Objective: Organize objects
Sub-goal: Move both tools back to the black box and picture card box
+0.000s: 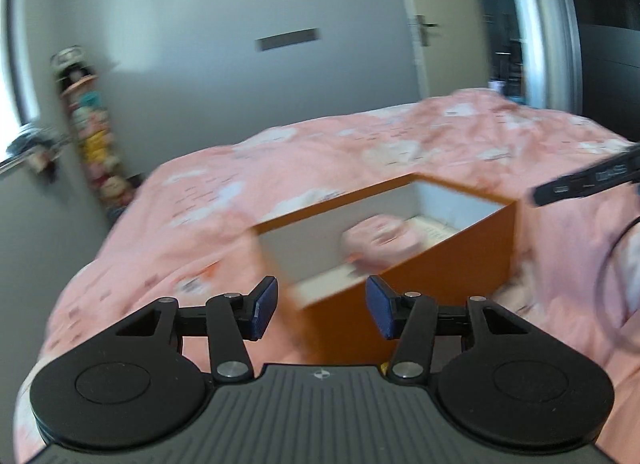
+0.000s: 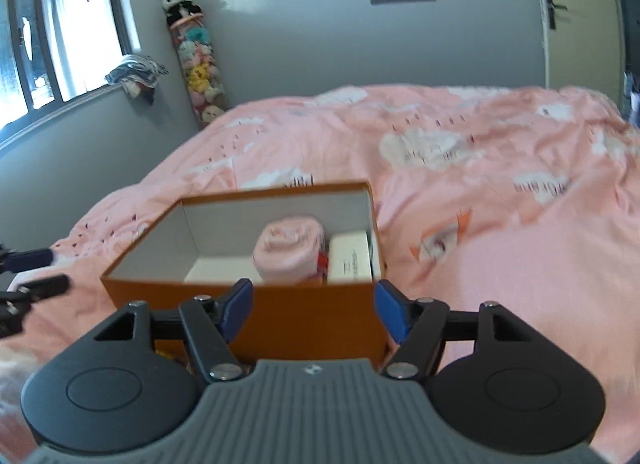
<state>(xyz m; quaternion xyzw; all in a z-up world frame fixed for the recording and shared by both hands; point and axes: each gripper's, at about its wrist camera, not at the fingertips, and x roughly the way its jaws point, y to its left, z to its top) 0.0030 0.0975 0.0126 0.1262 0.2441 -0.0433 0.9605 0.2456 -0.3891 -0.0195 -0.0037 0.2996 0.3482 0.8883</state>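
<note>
Orange box (image 2: 256, 316) sits on the bed (image 2: 500, 232), holding a rolled pink cloth (image 2: 288, 254) and a white carton (image 2: 350, 260). Left claw (image 1: 322, 310) and right claw (image 2: 312, 314) both spread apart, empty. Cloth judged soft, light: pinch mid-roll. Box walls stiff cardboard: grip the rim.

Left gripper (image 1: 321, 306): black linkage arms, blue pads (image 1: 265, 306), silver screws, ribbed grey body with small logo; right gripper (image 2: 313, 314) identical.

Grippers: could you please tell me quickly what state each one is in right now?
Left gripper: open, holding nothing.
Right gripper: open, holding nothing.
</note>
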